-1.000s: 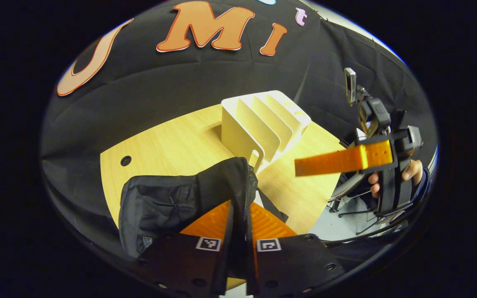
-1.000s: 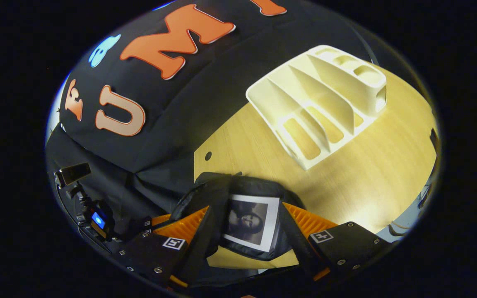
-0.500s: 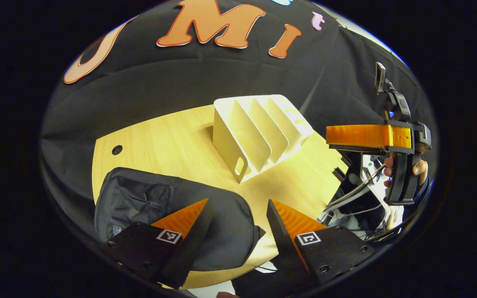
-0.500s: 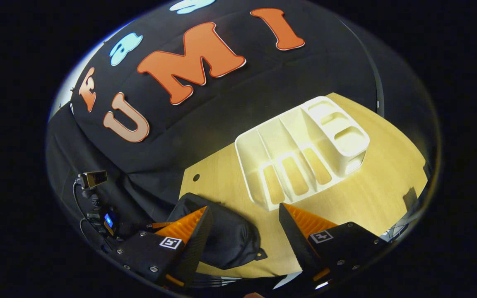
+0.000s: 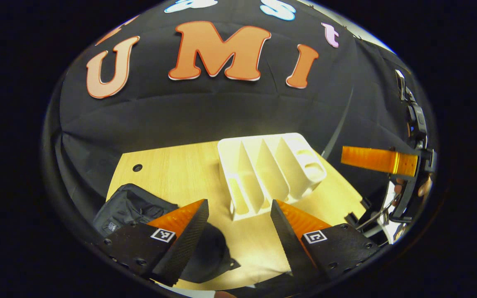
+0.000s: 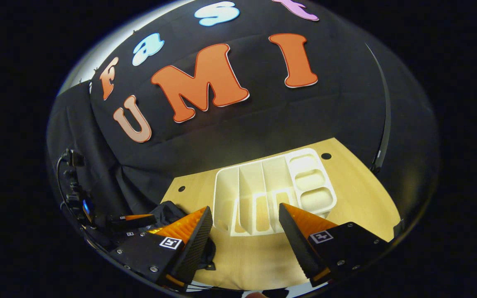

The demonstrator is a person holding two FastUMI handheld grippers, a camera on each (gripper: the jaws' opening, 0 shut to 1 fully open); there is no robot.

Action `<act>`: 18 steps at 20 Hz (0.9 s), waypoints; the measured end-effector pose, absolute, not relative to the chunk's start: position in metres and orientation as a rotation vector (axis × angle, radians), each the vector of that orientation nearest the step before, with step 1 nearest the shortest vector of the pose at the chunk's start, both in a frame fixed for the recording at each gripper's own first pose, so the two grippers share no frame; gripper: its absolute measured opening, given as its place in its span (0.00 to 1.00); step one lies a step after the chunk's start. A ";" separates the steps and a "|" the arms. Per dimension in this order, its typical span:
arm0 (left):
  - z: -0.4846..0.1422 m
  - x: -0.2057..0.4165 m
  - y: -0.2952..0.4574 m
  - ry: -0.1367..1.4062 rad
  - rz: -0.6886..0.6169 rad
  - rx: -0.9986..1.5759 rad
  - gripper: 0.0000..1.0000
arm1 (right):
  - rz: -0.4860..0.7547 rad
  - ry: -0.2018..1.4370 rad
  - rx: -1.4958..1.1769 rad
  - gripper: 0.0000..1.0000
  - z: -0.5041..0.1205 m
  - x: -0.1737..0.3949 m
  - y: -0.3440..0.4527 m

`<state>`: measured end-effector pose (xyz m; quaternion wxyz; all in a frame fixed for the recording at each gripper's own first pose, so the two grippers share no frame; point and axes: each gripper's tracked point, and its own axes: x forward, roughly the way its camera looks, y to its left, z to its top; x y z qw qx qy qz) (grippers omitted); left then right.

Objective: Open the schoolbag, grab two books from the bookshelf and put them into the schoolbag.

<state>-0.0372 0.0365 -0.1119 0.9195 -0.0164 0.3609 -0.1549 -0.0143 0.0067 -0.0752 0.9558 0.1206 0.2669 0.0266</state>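
Both views look forward and slightly down from above the counter's [image 5: 180,174] near edge, sharing the white bookshelf [image 5: 269,174] [image 6: 271,190] close ahead.

A light wood table [image 5: 172,174] stands against a black cloth wall [image 5: 205,111]. The tabletop has small round holes near its far edge [image 5: 137,168]. The cloth hangs in folds. Bright light falls on the tabletop centre.
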 end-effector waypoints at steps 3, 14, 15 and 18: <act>-0.085 -0.024 0.010 0.645 -0.264 -0.062 0.98 | 0.057 0.486 0.180 0.96 -0.058 -0.009 -0.014; -0.044 0.028 -0.027 0.487 -0.336 0.014 1.00 | 0.018 0.426 0.119 0.96 -0.035 0.028 -0.029; -0.047 0.031 -0.033 0.502 -0.363 0.002 0.98 | 0.026 0.426 0.149 0.96 -0.031 0.031 -0.026; -0.039 0.043 -0.044 0.496 -0.378 -0.037 0.98 | 0.038 0.403 0.167 0.96 -0.021 0.043 -0.023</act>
